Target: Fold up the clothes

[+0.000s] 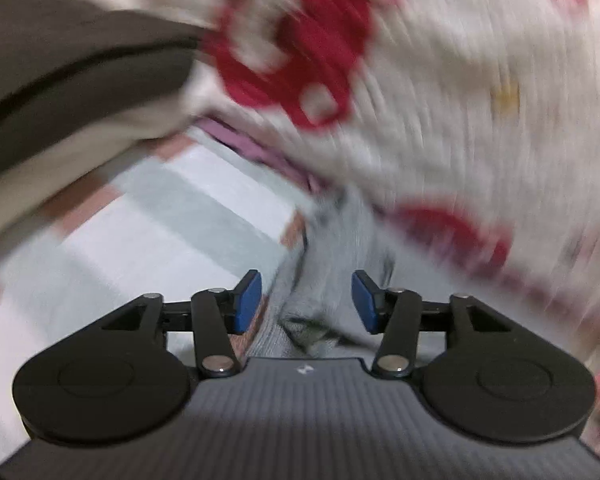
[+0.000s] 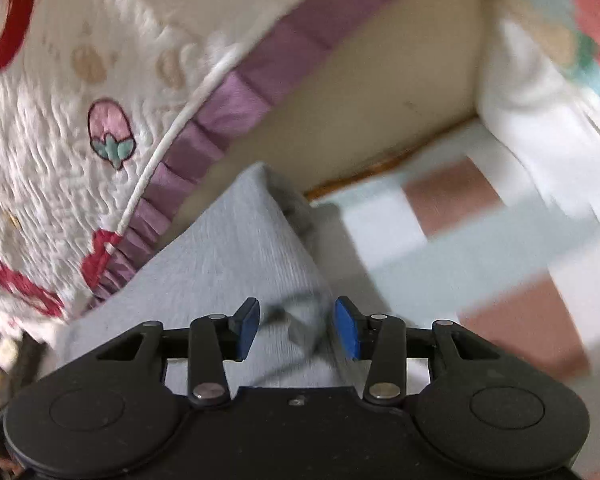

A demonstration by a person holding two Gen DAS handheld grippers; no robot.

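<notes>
Only the right wrist view shows the beige wall (image 2: pixel 364 92) beyond the fingers; the left view is blurred. The grey garment (image 1: pixel 332 264) lies on the checked bedsheet (image 1: pixel 148 216), its long axis running straight ahead from both grippers. The left gripper (image 1: pixel 307 302) and right gripper (image 2: pixel 297 330) each stand with fingers apart, grey cloth bunched between them, beside the quilted blanket (image 2: pixel 52 152)

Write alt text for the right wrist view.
The right gripper is open, its blue pads either side of a raised fold of light grey garment on a checked sheet. A white quilt with purple frill lies to the left.
</notes>
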